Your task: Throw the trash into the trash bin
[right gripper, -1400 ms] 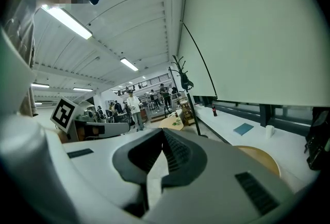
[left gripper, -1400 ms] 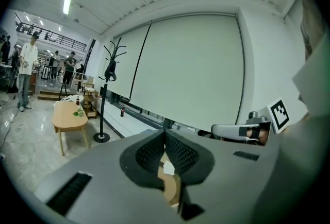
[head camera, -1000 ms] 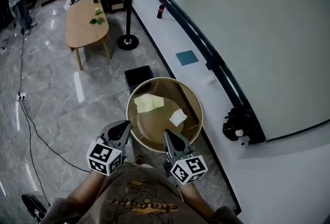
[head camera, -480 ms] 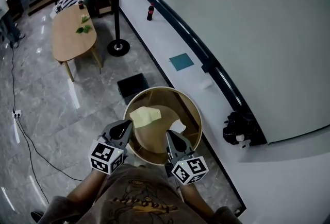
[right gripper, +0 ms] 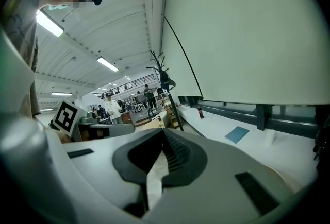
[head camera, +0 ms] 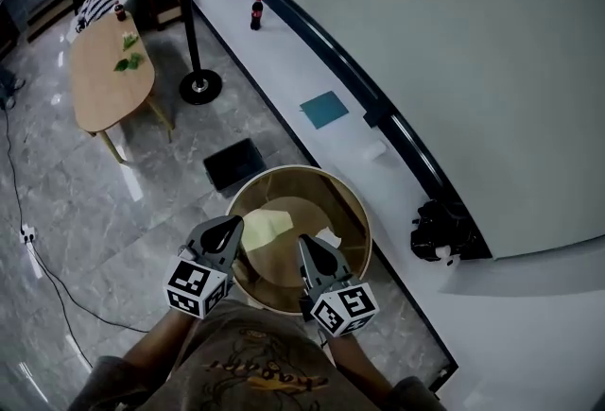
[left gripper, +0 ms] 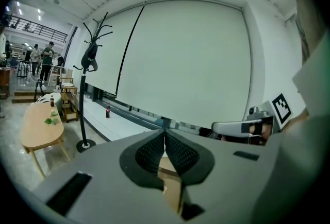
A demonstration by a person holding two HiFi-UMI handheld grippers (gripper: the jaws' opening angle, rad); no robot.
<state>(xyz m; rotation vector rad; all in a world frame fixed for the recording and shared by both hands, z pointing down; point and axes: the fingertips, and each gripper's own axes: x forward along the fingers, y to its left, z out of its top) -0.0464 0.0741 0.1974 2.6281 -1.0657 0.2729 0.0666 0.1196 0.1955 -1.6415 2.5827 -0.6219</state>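
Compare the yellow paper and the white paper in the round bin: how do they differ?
The yellow paper is bigger and lies near the middle; the white paper is smaller, off to one side, partly hidden behind the right gripper. Both lie inside the bin.

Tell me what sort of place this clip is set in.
Probably an open indoor hall or lobby used for presentations. It has a polished grey stone floor, a large projection screen above a long white platform, and an oval wooden table.
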